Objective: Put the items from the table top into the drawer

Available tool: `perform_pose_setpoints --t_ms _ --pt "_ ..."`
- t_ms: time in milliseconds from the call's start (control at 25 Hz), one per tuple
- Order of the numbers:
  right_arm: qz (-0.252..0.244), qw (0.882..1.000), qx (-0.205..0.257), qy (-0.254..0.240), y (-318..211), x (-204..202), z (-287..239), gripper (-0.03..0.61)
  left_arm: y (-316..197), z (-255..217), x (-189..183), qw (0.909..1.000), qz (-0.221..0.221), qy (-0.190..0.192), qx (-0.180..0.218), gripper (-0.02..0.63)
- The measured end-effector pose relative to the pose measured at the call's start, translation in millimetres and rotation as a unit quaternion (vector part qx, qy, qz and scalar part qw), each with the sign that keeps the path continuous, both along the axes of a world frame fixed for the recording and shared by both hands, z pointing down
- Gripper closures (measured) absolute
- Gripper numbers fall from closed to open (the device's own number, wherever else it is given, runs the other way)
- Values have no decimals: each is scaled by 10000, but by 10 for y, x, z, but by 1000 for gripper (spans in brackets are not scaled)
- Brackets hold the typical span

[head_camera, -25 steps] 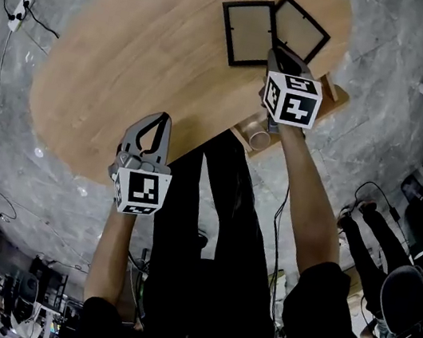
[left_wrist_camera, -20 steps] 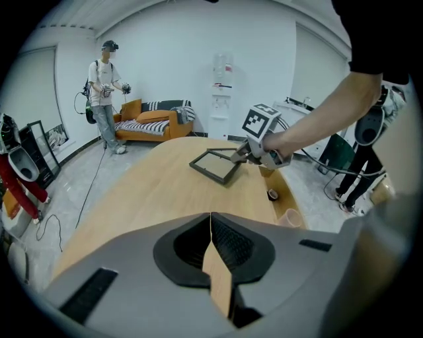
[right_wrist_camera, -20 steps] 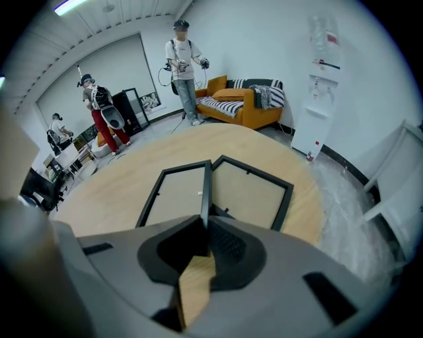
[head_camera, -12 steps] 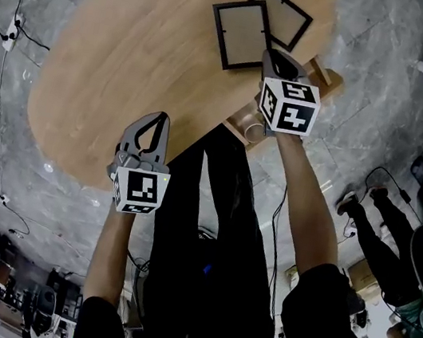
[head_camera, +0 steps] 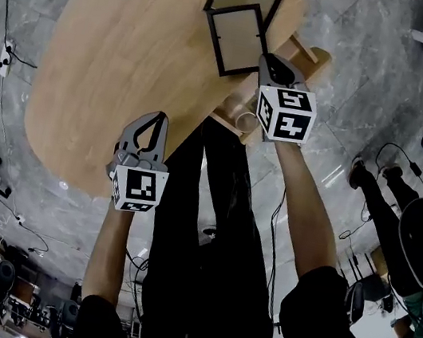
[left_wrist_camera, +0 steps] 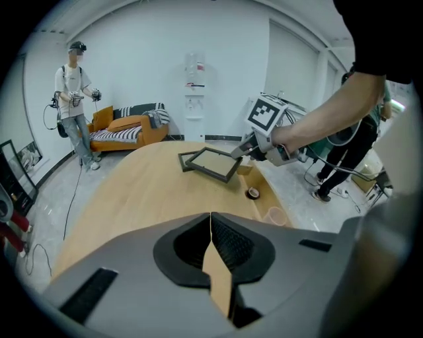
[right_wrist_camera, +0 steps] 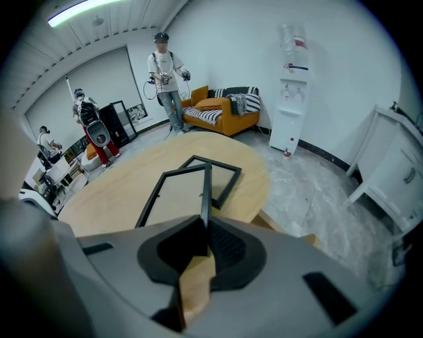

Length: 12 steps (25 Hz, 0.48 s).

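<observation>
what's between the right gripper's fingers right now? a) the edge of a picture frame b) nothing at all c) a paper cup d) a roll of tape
a: in the right gripper view, the right gripper has its fingers shut on the black rim of the nearer picture frame. A second frame lies just behind it on the table.

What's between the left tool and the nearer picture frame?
Only bare tabletop separates the left tool from the nearer picture frame, per the head view.
</observation>
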State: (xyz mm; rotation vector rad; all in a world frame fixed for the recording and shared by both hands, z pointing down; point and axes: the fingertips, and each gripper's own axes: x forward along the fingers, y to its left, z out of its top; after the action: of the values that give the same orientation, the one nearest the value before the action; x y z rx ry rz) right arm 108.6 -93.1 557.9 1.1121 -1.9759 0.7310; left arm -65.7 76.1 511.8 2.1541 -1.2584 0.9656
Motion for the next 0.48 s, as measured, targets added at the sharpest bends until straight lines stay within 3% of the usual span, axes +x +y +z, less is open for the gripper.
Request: perform_pose_setpoints --t_ms 480 --pt "963 9953 -57 82 455 1039 -53 531 -69 -36 454 9972 751 7 43 599"
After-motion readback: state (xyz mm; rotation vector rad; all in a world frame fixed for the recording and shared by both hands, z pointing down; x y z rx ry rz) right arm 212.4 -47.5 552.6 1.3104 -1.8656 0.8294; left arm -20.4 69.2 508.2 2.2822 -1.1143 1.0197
